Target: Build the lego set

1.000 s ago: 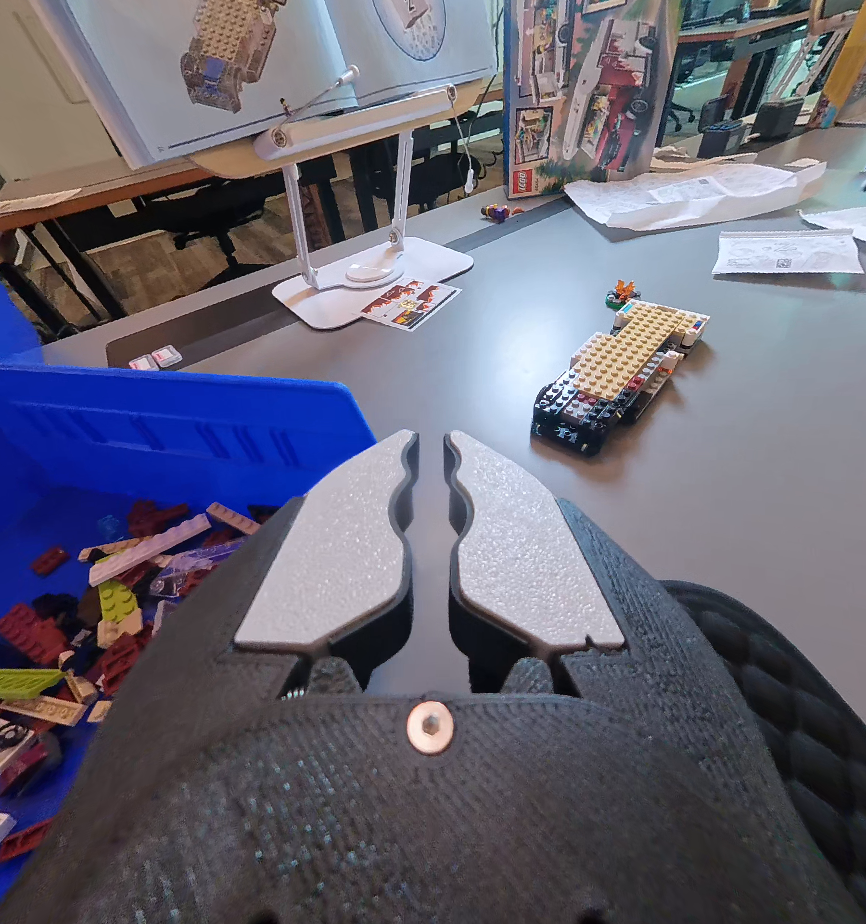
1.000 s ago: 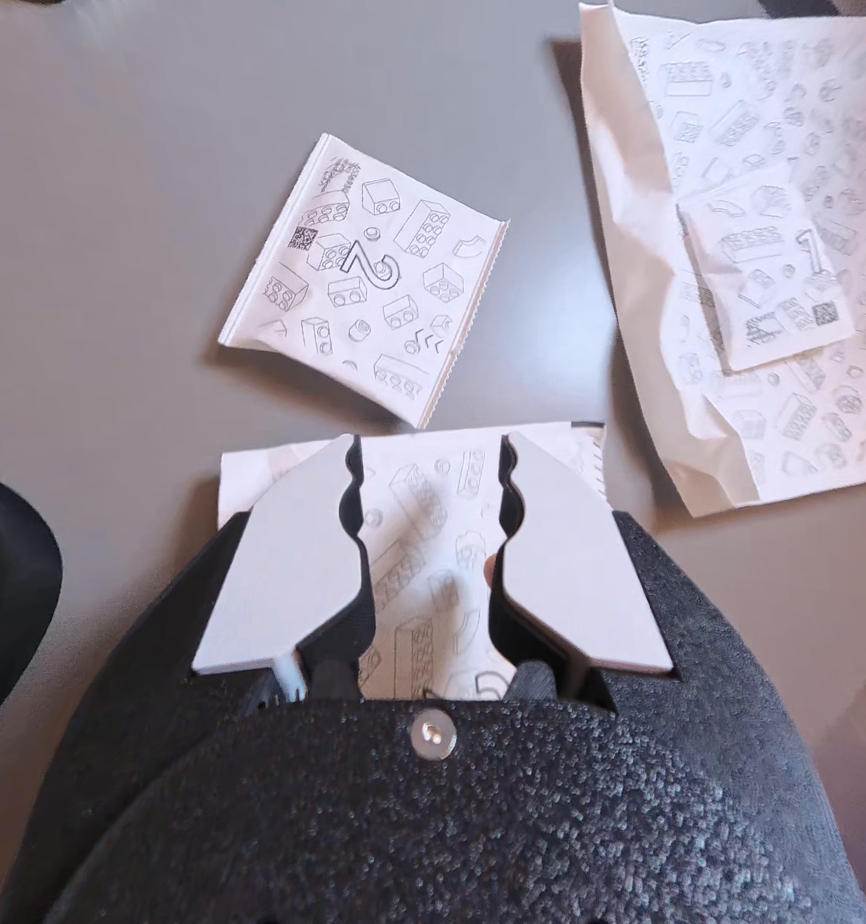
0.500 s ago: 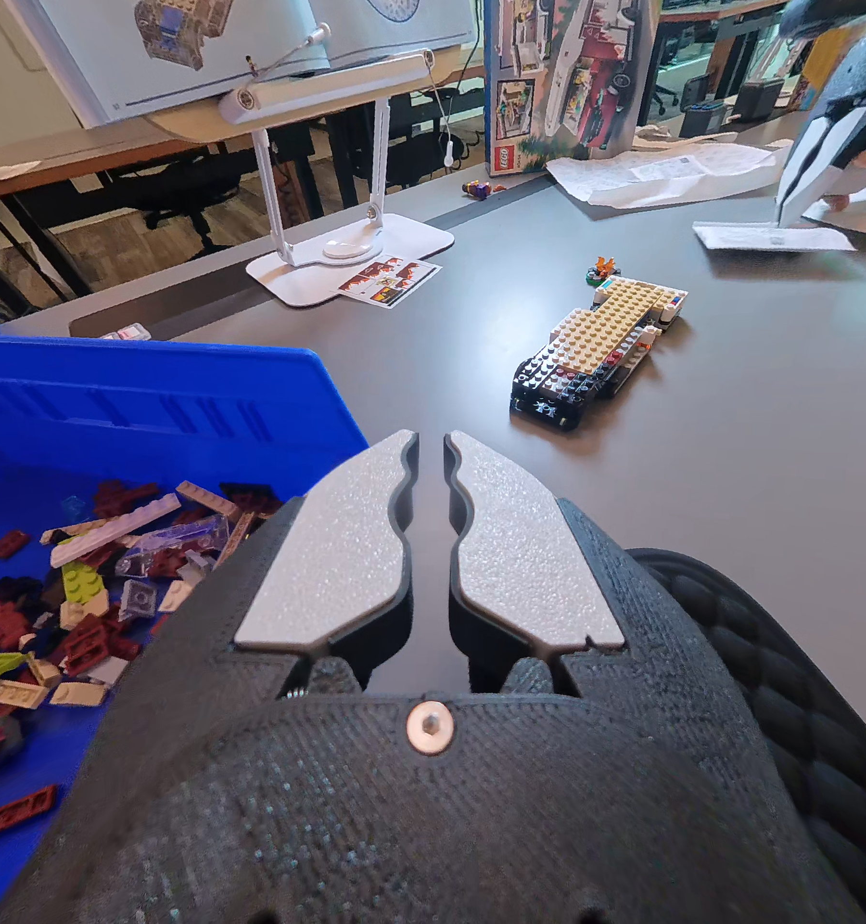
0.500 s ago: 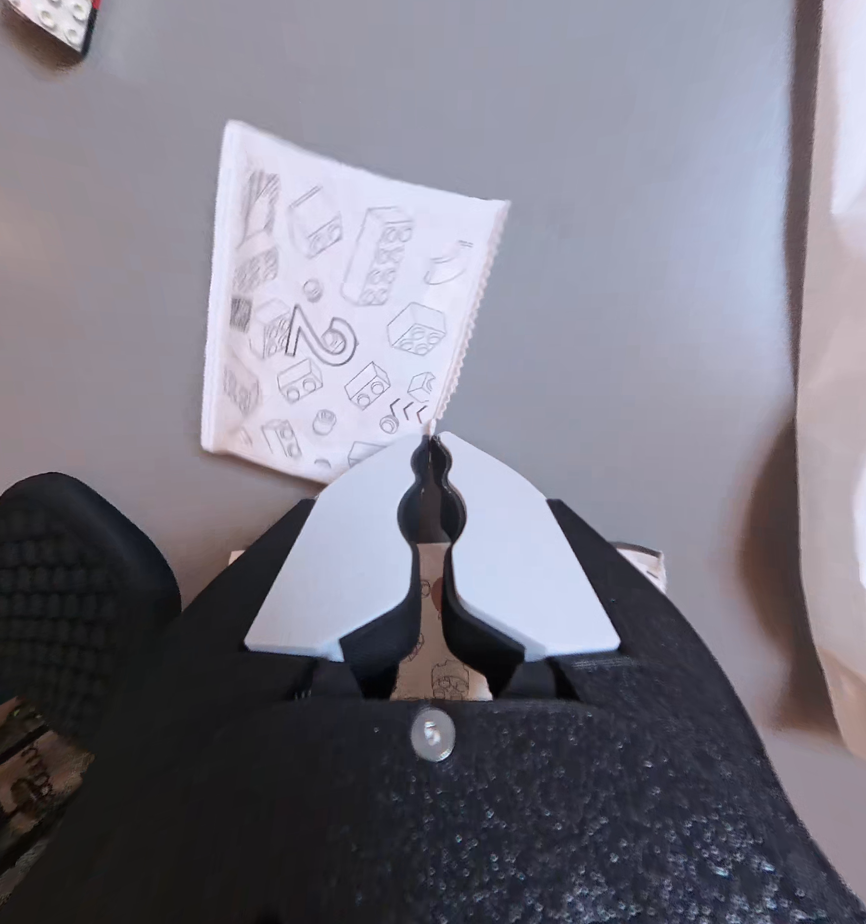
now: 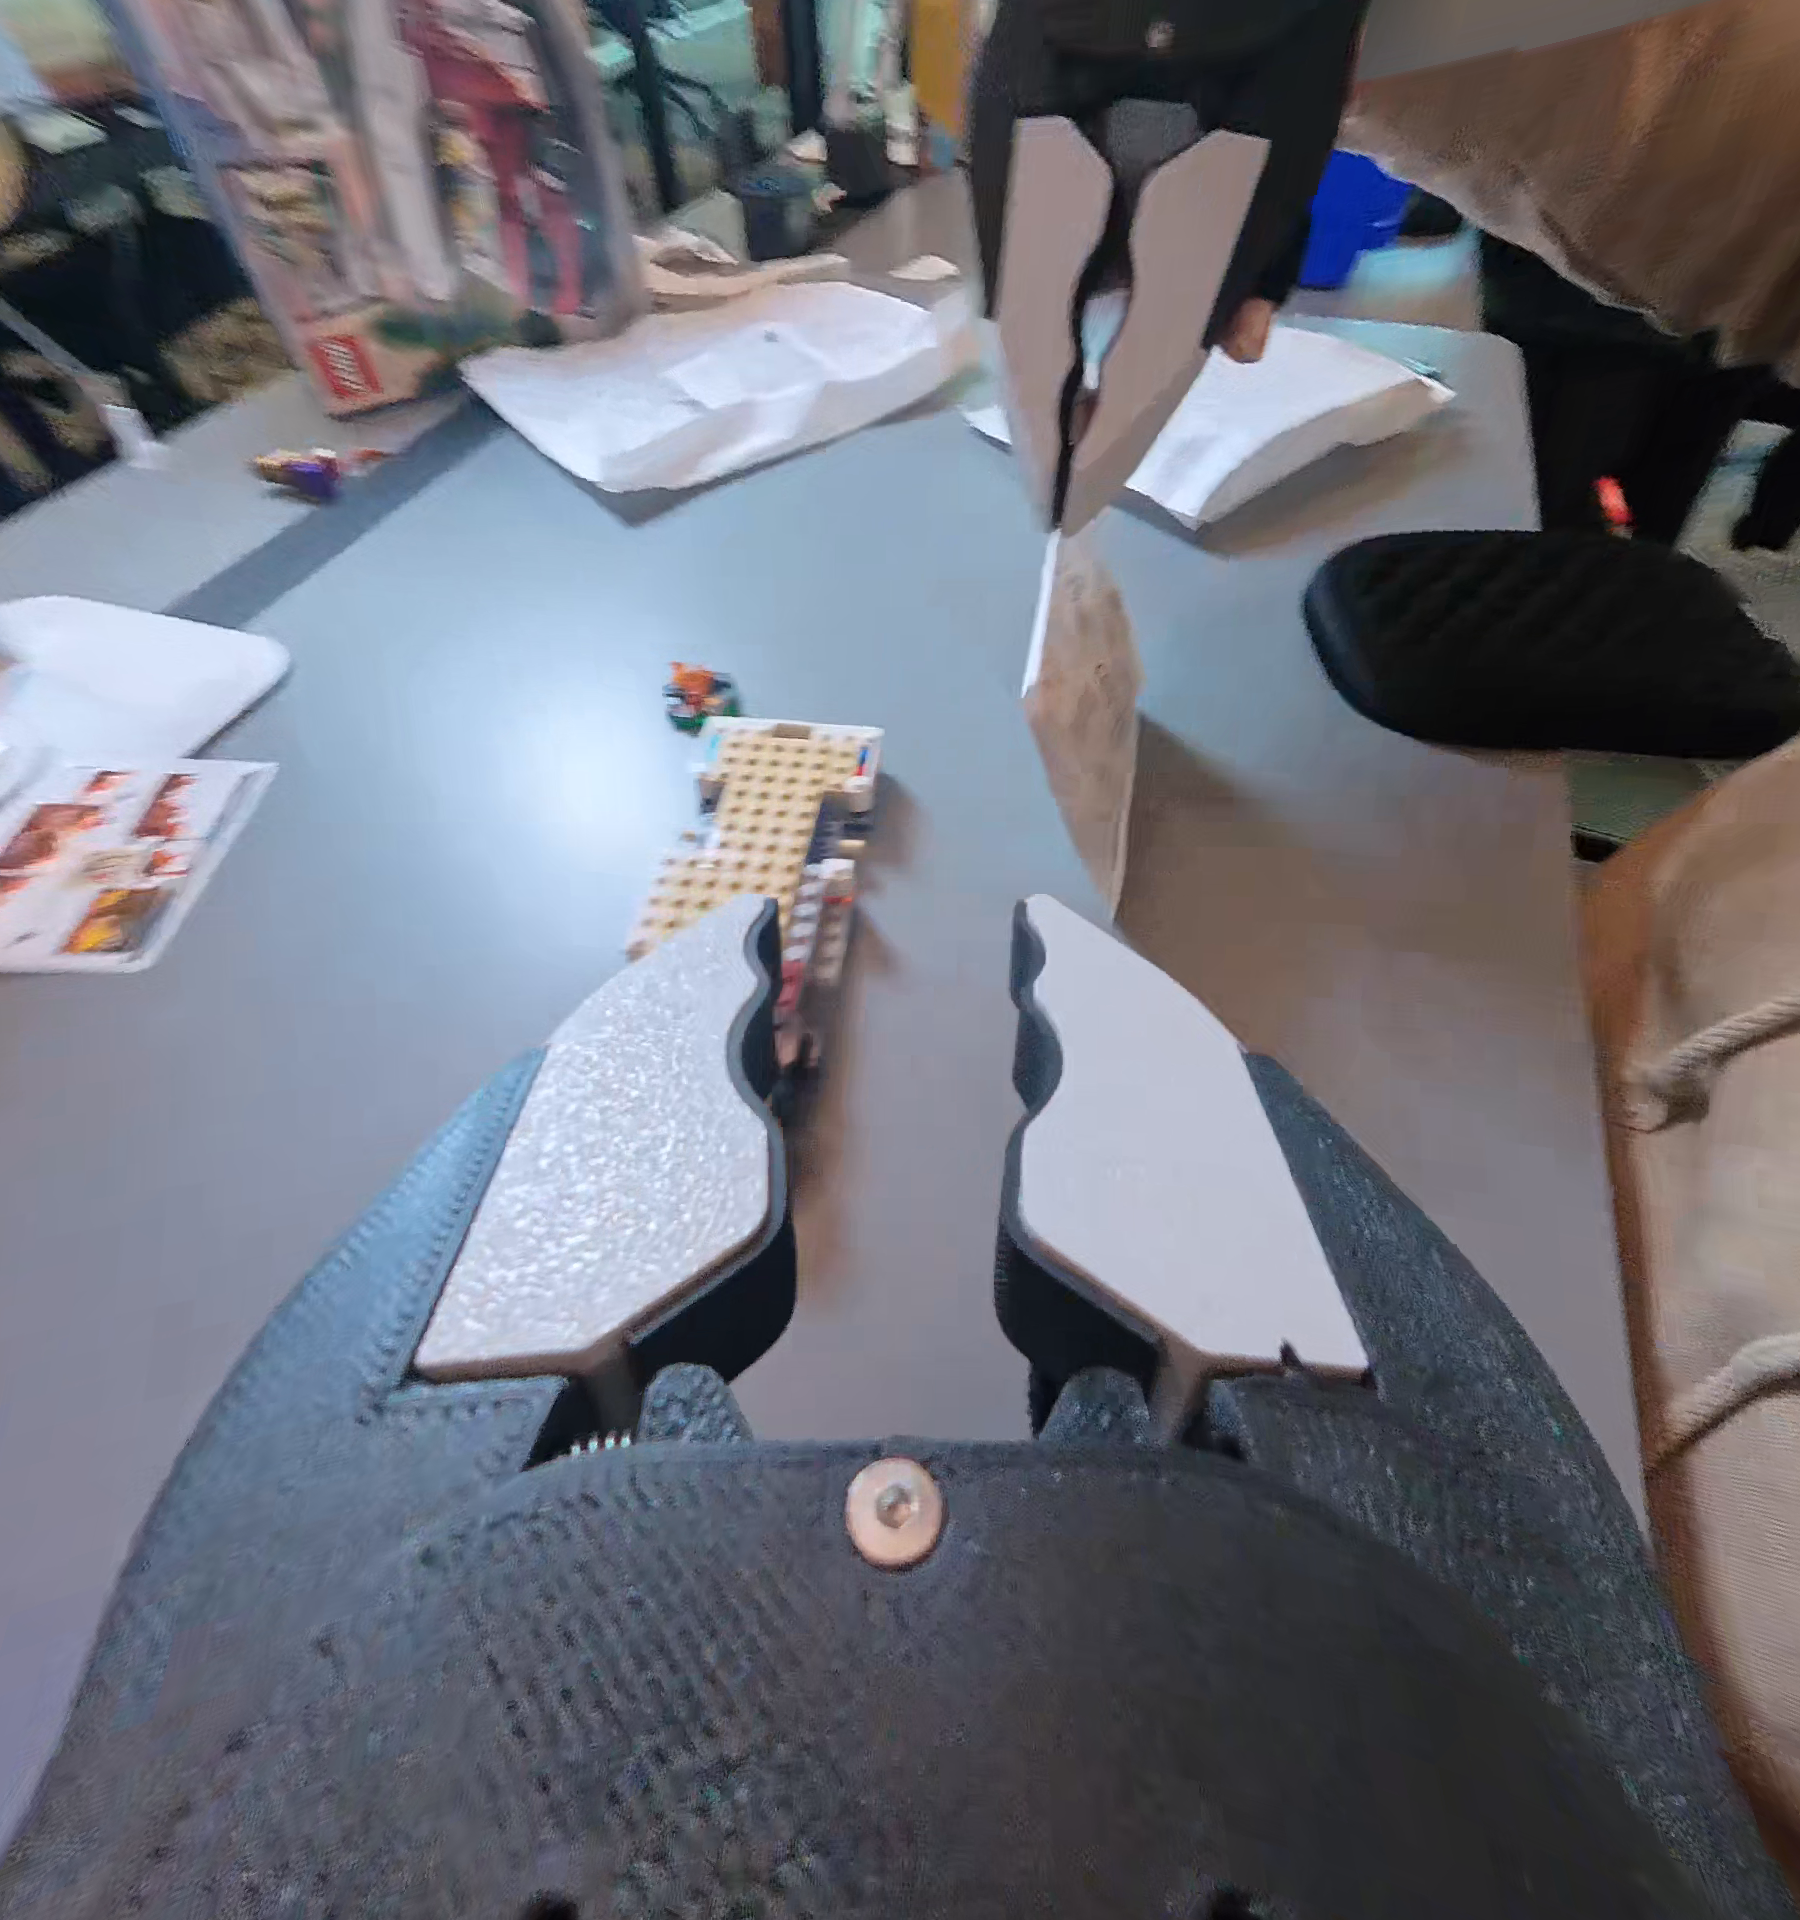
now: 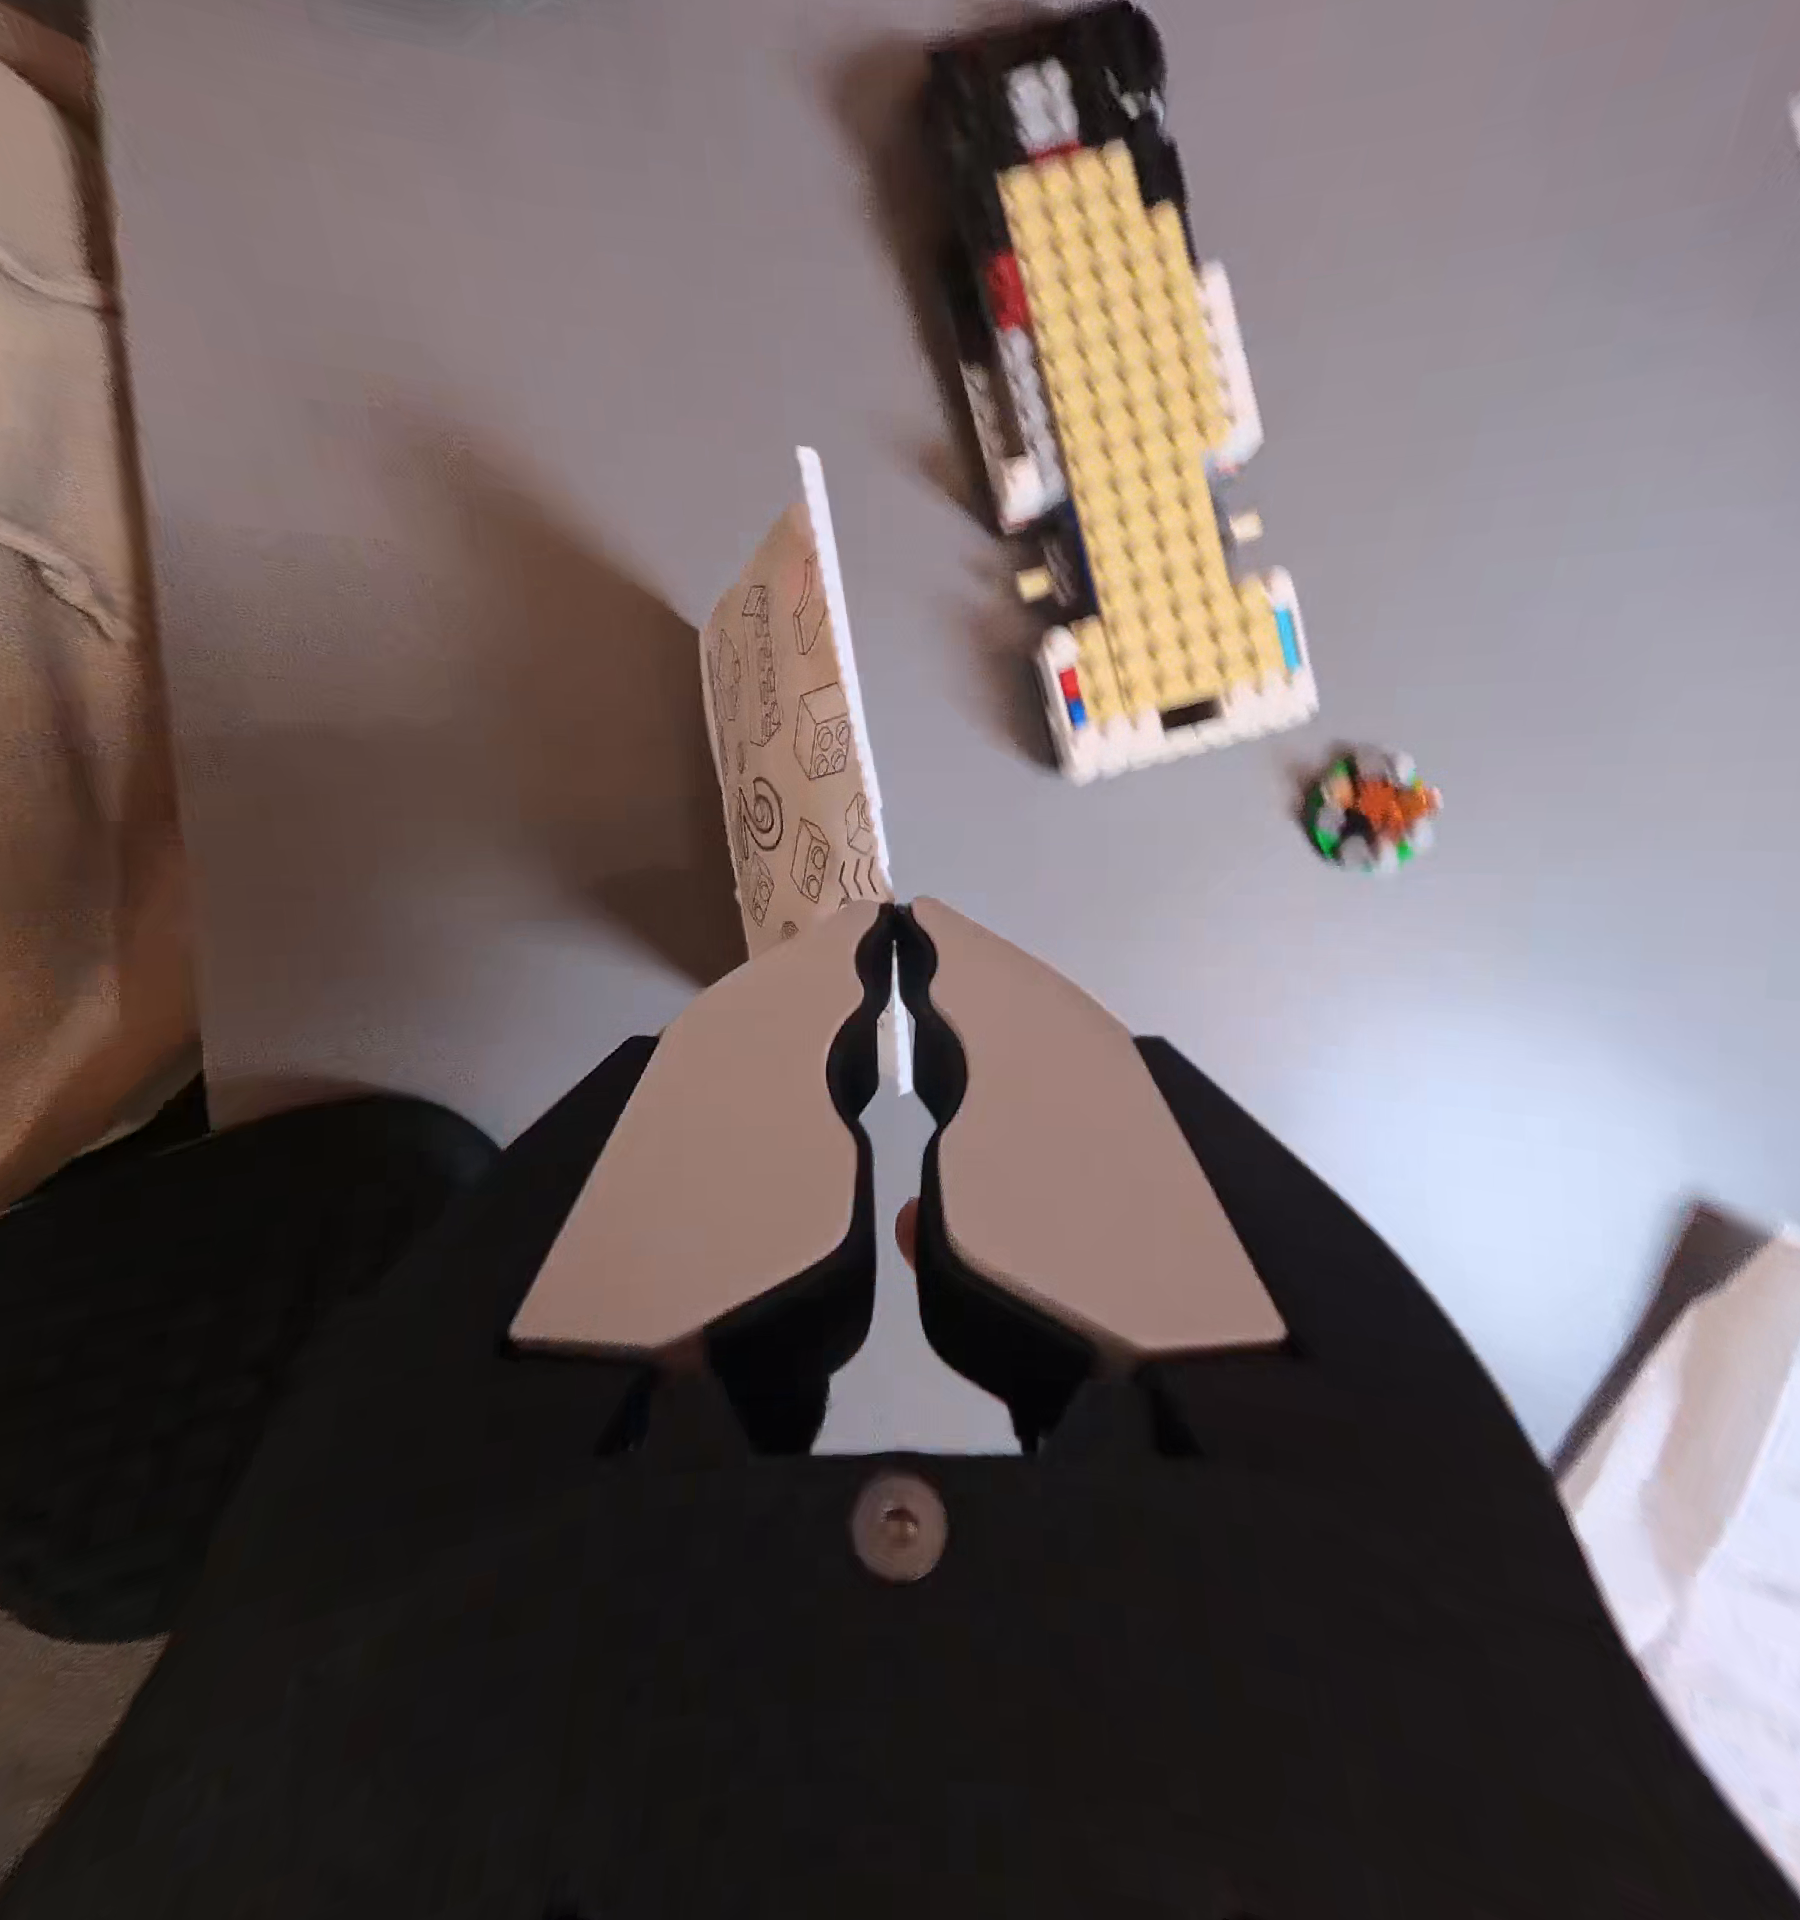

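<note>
From the left wrist view, the left gripper is hovering over the grey table with its two fingers spread wide and nothing between the pads. Just beyond its left fingertip, a partly built brick model with a tan studded top is lying on the table, and a small orange and green brick piece is sitting just past the model's far end. Farther ahead and higher, the right gripper is pointing downward, its fingers pressed together on the top edge of a small printed paper bag, which is hanging from them edge-on above the table. Behind it, larger white paper bags are lying flat, a cardboard toy box is standing at the far left, and a sticker sheet is resting near a white stand base. A black chair seat is showing at the right.

From the right wrist view, looking down, the right gripper is pinching the white edge of the paper bag between closed fingertips; the bag, printed with brick drawings, is hanging ahead of the fingers. The brick model is lying on the table to the bag's right, apart from it, with the small orange and green piece near its white end. Another white paper bag is lying at the lower right.
</note>
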`<state>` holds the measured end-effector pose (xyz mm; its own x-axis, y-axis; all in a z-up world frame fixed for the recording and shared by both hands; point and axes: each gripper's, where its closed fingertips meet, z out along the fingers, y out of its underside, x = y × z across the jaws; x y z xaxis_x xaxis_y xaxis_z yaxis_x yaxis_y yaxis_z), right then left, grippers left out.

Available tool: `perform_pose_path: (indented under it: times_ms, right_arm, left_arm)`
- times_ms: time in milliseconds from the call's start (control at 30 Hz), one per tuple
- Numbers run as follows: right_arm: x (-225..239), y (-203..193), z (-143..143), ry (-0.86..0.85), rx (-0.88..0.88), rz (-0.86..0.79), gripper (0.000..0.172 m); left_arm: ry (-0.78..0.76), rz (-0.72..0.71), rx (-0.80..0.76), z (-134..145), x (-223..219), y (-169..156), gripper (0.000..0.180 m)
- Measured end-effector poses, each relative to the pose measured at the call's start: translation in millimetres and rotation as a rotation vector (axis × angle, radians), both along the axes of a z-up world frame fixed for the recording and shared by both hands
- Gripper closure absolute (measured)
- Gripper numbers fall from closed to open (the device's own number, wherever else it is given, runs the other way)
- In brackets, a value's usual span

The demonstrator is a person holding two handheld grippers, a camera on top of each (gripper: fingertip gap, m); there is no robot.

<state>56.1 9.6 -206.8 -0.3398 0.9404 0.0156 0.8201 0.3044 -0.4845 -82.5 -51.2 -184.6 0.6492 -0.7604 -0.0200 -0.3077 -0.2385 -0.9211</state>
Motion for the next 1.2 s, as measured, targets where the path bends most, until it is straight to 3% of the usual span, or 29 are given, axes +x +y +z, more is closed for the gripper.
perform_pose_path:
  times_ms: [133,167,233,300,367,500,733,867,1067,1200]
  right_arm:
    - [-40,-34,1,0.048,-0.002,0.104,0.171]
    - [-48,-40,1,0.064,-0.007,0.124,0.171]
    - [-61,-49,4,0.100,-0.024,0.144,0.171]
    - [-70,-48,5,0.146,-0.016,0.146,0.171]
    - [-76,-46,13,0.223,-0.067,0.142,0.168]
    - [-83,-13,16,0.276,-0.059,0.108,0.134]
    - [-115,30,-41,0.111,0.044,0.141,0.101]
    - [-121,22,-68,-0.011,0.090,0.222,0.105]
    - [-94,-9,-68,-0.058,0.119,0.230,0.106]
    - [-85,-19,-62,0.001,0.110,0.161,0.101]
  left_arm:
    - [0.021,-0.187,-0.144,-20,52,-13,0.124]
    - [0.055,-0.195,-0.144,-27,58,-14,0.129]
    - [0.148,-0.180,-0.117,-42,59,-12,0.164]
    - [0.154,-0.173,-0.079,-43,56,-13,0.171]
    - [0.130,-0.155,-0.082,-38,47,-14,0.173]
    - [0.125,-0.098,-0.048,-32,19,-13,0.174]
    - [0.077,0.017,0.005,-20,-20,-17,0.174]
    - [0.028,0.095,0.027,-15,-44,-21,0.174]
    - [-0.059,0.180,0.060,-6,-72,-26,0.174]
    - [-0.079,0.192,0.072,-4,-77,-22,0.174]
